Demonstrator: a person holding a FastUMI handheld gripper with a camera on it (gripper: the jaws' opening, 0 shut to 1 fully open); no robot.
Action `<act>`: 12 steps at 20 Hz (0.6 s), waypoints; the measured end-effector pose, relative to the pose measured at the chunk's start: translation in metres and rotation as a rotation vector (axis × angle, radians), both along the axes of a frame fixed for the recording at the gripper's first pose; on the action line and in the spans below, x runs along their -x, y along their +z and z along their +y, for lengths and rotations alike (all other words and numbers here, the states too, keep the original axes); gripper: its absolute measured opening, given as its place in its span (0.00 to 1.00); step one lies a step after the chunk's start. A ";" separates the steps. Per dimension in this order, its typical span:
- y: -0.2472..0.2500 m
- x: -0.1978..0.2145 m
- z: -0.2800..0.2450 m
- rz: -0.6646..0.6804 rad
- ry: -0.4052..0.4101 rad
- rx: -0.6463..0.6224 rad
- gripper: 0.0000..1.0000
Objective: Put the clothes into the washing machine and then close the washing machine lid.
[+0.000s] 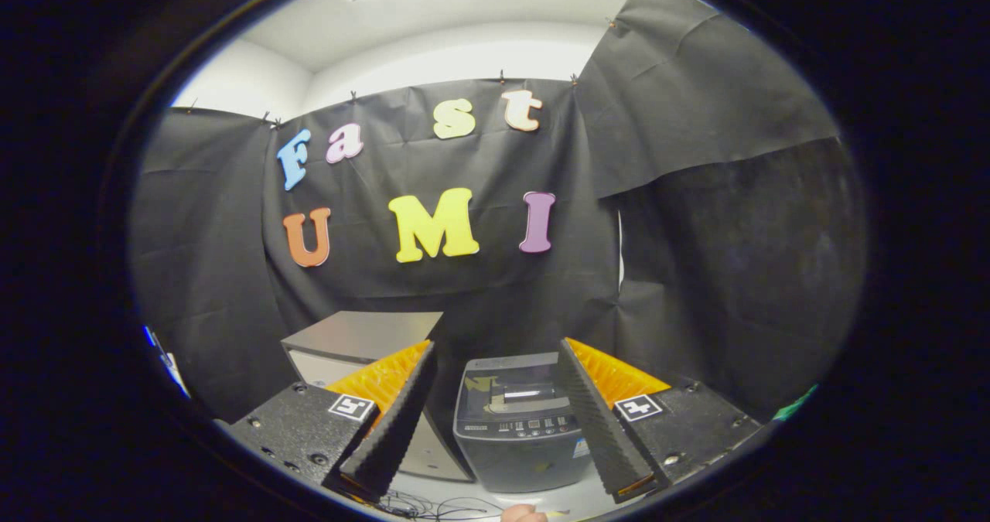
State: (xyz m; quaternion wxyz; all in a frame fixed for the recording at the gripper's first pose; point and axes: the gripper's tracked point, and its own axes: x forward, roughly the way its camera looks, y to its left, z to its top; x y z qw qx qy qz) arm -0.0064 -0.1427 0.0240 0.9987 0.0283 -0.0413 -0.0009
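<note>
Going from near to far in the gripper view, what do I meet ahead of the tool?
The open tool, holding nothing → the small washing machine, seen between its fingers → the grey box, beyond the left finger → the black cloth wall.

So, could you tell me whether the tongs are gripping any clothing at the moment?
No, the tongs are open with nothing between the fingers, and the washing machine stands just beyond them.

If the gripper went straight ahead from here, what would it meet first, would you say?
Probably the washing machine, which sits between the open gripper's fingers and just beyond them. Depth is hard to judge; aimed higher, it would reach the black cloth wall behind.
</note>
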 end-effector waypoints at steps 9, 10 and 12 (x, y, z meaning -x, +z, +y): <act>-0.003 -0.008 -0.013 0.003 0.021 -0.002 0.98; -0.004 -0.009 -0.012 0.006 0.026 -0.006 0.98; -0.005 -0.012 -0.011 0.014 0.032 -0.003 0.98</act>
